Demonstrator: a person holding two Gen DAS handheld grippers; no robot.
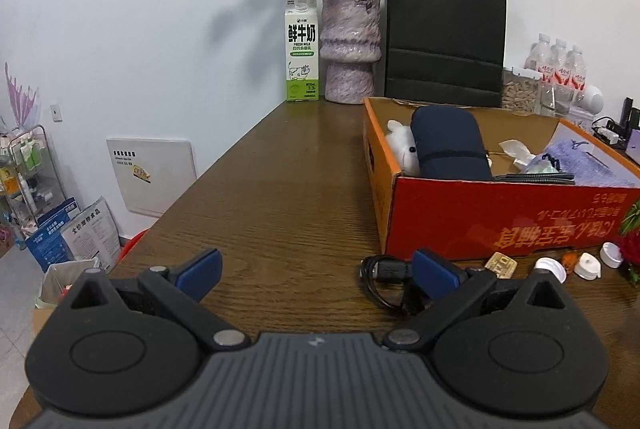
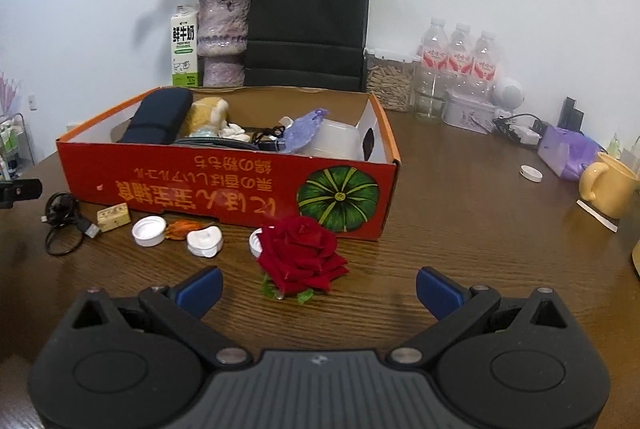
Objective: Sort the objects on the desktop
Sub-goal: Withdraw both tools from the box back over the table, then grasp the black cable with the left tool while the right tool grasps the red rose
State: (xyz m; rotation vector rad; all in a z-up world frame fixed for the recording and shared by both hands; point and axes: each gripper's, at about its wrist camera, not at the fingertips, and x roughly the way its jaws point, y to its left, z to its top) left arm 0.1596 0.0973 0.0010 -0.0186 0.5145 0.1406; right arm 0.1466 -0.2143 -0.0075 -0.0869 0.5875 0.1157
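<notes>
The right gripper (image 2: 319,287) is wide open w/ nothing in it, and the red rose (image 2: 301,256) lies on the table (image 2: 460,221) just ahead of it, a bit toward its left finger. It looks lined up that way so the two blue pads can close around the flower, prob. the next thing to go in the box. The red box (image 2: 224,185) sits right behind the rose, open on top, so things can drop in from above; it already has a dark pouch (image 2: 158,117), a soft toy and other bits inside. More small stuff waits in a row along the box front, out to the left of this gripper: white caps (image 2: 149,230), a small tan block (image 2: 113,217), an orange bit and a black cable (image 2: 64,221). They're near the box, so each trip should be short. The left gripper (image 1: 316,271) is also wide open and empty, low over the table. The black cable (image 1: 384,281) lies by its right finger, touching or just under it, can't tell which. Maybe that's the left one's pick.
</notes>
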